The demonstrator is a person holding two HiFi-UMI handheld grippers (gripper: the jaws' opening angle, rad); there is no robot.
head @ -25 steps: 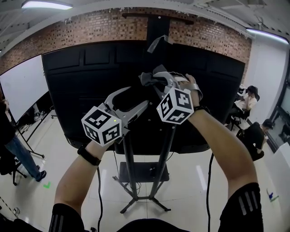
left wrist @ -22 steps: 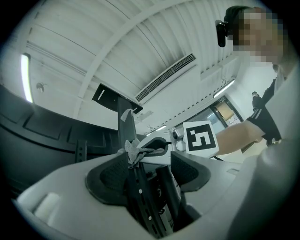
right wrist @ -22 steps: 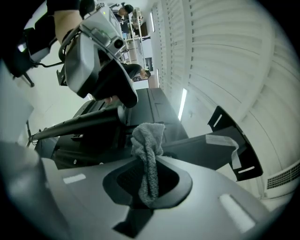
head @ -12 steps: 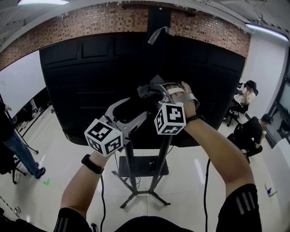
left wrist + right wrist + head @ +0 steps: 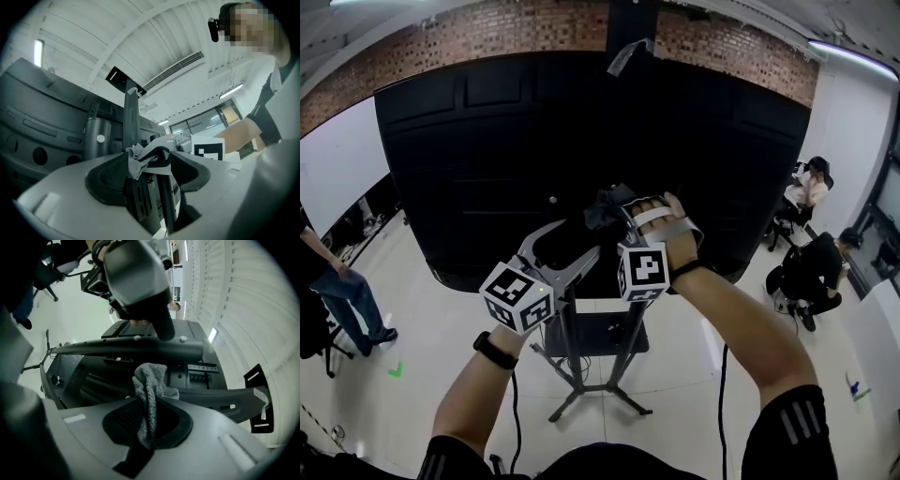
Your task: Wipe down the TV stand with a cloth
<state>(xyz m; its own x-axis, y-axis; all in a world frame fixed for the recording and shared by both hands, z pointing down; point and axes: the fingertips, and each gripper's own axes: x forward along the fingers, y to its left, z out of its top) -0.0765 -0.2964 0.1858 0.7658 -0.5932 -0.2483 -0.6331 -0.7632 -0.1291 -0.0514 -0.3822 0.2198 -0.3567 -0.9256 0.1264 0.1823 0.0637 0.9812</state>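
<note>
my right gripper (image 5: 619,214) has the grey cloth (image 5: 602,208) bunched at its jaw tips, in front of the black tv back (image 5: 469,169). left gripper (image 5: 587,239) is just beside it, jaws apart, with the stand pole (image 5: 569,342) below.

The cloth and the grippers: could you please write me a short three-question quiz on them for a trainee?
1. Multiple choice: which gripper holds the cloth? A left; B right; C neither.
2. True or false: the cloth lies on the floor.
3. In the head view, what big black thing is behind the grippers, and what does it stand on?
Key: 1 B, the right gripper, shut on it. 2 False. 3 The TV, on its stand.
</note>
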